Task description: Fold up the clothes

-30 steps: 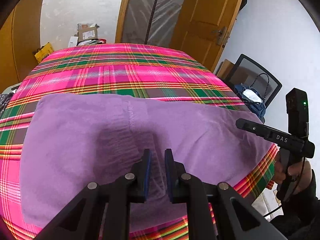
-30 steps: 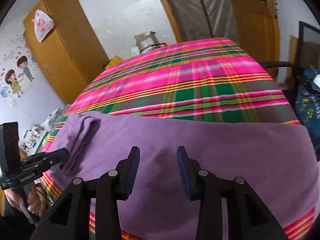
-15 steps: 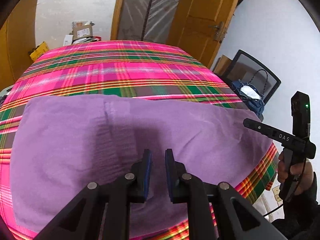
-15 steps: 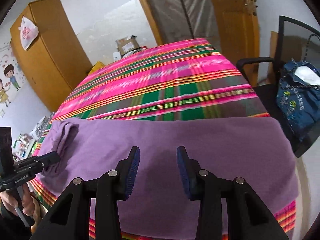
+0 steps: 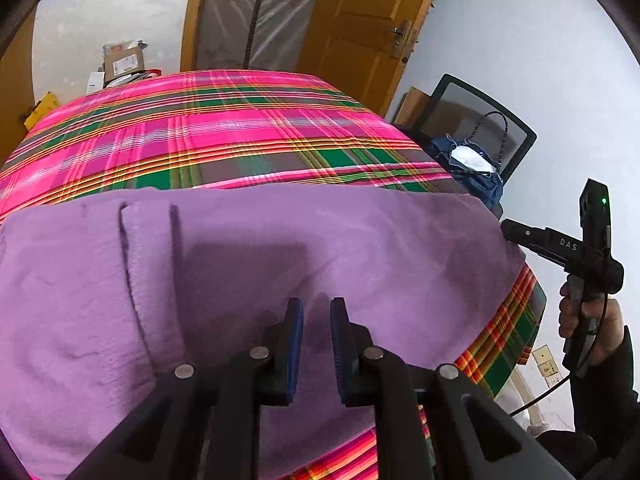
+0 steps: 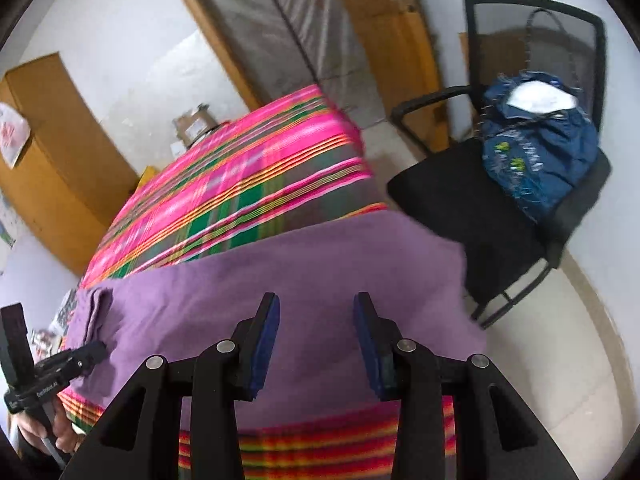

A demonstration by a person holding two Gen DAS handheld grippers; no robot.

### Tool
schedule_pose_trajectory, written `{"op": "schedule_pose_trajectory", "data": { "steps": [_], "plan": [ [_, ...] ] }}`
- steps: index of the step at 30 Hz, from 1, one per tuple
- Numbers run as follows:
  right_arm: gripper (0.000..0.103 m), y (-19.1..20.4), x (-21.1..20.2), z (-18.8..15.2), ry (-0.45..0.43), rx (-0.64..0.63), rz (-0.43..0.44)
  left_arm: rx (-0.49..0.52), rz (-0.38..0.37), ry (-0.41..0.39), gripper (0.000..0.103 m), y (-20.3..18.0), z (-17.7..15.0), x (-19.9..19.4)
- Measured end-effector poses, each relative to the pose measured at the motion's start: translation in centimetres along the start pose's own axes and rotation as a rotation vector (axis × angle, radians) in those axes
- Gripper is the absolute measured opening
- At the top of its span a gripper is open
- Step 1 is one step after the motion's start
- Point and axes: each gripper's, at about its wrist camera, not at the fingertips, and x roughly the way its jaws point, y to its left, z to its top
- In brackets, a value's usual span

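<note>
- While my two grippers hang over the near edge of the bed point(image 5: 248, 128), the purple cloth point(image 5: 280, 248) lies spread flat across the plaid cover, its near hem close to the bed's front edge and its right end reaching the corner by the chair point(image 6: 532, 216)
- My left gripper point(image 5: 316, 344) has its pads drawn close with a narrow gap, and nothing sits between them; it hovers over the cloth and grasps nothing
- My right gripper point(image 6: 316, 344) stands spread wide, empty as well, above the right part of the cloth near the bed's corner
- I judge the cloth light, soft and limp: it will sag and drape from any pinch and will not hold a shape by itself
- A raised fold point(image 5: 148, 248) runs across it on the left side, so that part is likely doubled and thicker to pinch
- Its matte, slightly fuzzy face looks grippy enough for the pads, yet it may drag the smooth cover along
- I would take it at two points along one edge, one gripper near each end, pinching the hem itself so that only the cloth comes up
- Folding looks barely begun
</note>
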Motion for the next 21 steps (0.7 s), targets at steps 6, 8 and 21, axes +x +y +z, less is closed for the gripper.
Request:
{"op": "schedule_pose_trajectory", "data": {
  "steps": [6,8,21],
  "plan": [
    [0.040,-2.3,-1.1,-0.3,-0.009,0.063,0.059,0.010,-0.002,0.019,0.014,-0.7,0.0,0.6],
    [0.040,-2.9,-1.5,-0.3,-0.016,0.079,0.067,0.017,-0.002,0.022,0.014,-1.0,0.0,0.7],
    [0.056,-14.3,-2.2,-3.8,0.001,0.640,0.299,0.058,0.003,0.059,0.014,-3.1,0.3,2.2]
  ]
}}
